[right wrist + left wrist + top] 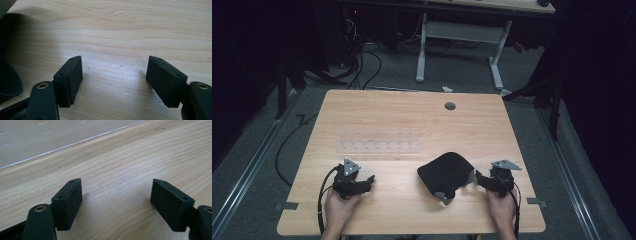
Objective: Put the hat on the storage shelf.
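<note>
A black cap [446, 173] with a grey underside lies on the wooden table [412, 120], right of centre near the front. My right gripper [479, 180] rests on the table just right of the cap, jaws open and empty; its own view has the open gripper [114, 77] over bare wood with the cap's dark edge [7, 82] at the left. My left gripper [370, 180] sits on the table at the front left, well apart from the cap. In its own view the gripper [116, 200] stands open with nothing between the pads.
A clear acrylic plate [378, 141] with small holes lies flat on the table beyond the left gripper; its edge [65, 145] crosses the left gripper view. A grey grommet hole [450, 106] sits near the far edge. Cables and a white desk frame [459, 45] stand on the floor behind.
</note>
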The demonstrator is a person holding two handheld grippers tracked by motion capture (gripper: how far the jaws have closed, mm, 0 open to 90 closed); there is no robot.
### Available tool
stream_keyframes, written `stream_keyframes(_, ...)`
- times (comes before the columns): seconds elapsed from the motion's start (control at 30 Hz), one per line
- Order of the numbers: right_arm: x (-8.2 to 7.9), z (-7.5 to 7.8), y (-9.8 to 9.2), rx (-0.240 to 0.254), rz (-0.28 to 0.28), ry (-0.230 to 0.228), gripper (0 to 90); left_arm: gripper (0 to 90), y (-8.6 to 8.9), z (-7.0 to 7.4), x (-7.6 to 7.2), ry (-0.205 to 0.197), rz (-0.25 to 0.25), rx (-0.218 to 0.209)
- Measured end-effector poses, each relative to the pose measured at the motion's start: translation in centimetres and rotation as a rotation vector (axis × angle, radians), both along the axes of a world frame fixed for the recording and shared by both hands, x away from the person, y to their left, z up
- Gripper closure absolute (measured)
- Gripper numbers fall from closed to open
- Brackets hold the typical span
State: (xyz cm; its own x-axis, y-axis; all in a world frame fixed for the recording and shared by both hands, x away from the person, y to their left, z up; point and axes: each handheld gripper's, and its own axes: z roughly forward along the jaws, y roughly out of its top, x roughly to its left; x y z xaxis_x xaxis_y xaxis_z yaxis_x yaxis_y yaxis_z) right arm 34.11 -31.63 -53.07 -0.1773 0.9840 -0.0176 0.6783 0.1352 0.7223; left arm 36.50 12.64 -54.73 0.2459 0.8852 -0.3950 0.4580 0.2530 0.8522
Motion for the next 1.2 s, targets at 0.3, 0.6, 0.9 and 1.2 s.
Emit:
stream_keyframes(0.3,0.0,-0.01,-0.02,0.006,-0.002,-0.002,30.6,26.0,-0.02,-0.01,0.01,-0.001,0.003,0.001)
stream_keyframes(0.6,0.02,0.0,-0.11,0.009,0.005,-0.002,29.8,26.1,-0.03,-0.01,0.03,0.0,0.006,0.002)
stream_keyframes(0.9,-0.03,-0.01,-0.1,0.006,0.008,-0.001,30.1,26.1,-0.03,0.0,0.03,0.001,0.006,0.002)
stream_keyframes(1.2,-0.06,0.11,-0.18,0.004,0.007,0.006,32.1,26.2,-0.03,0.0,0.04,0.001,0.007,0.0)
